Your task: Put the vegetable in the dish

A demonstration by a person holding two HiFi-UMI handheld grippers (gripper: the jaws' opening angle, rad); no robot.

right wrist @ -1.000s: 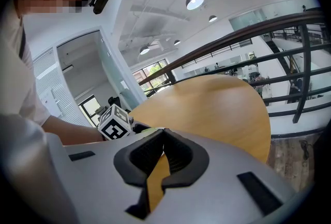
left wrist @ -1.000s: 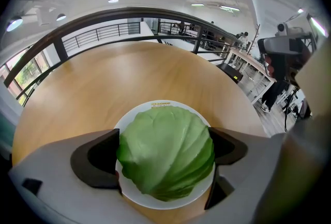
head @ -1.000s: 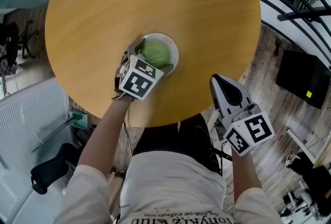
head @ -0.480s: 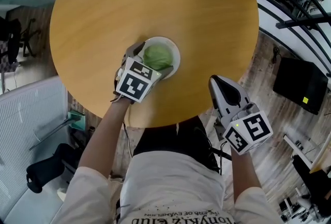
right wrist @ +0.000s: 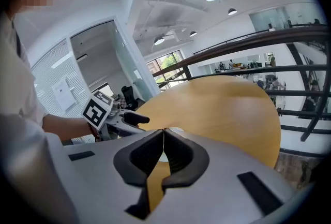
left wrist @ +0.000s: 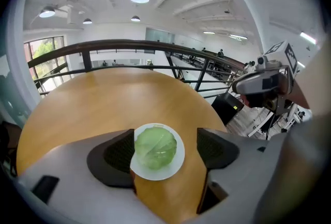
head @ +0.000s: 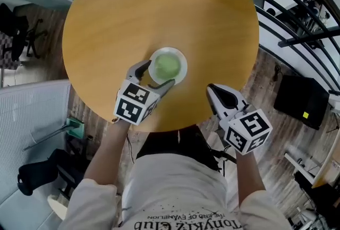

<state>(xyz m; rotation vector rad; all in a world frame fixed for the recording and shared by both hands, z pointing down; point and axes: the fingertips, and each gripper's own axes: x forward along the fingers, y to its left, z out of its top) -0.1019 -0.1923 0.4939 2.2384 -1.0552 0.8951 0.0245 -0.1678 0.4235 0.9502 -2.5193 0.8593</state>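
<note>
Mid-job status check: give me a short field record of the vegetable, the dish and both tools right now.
vegetable: green round cabbage, lying in the dish
dish: white round dish, on the round wooden table, towards its near edge
left tool: jaws apart, have just been closing a little; pads press on nothing, dish and cabbage show beyond the gap
right tool: jaws together, empty, at the table's near edge
task: vegetable already in the dish
</note>
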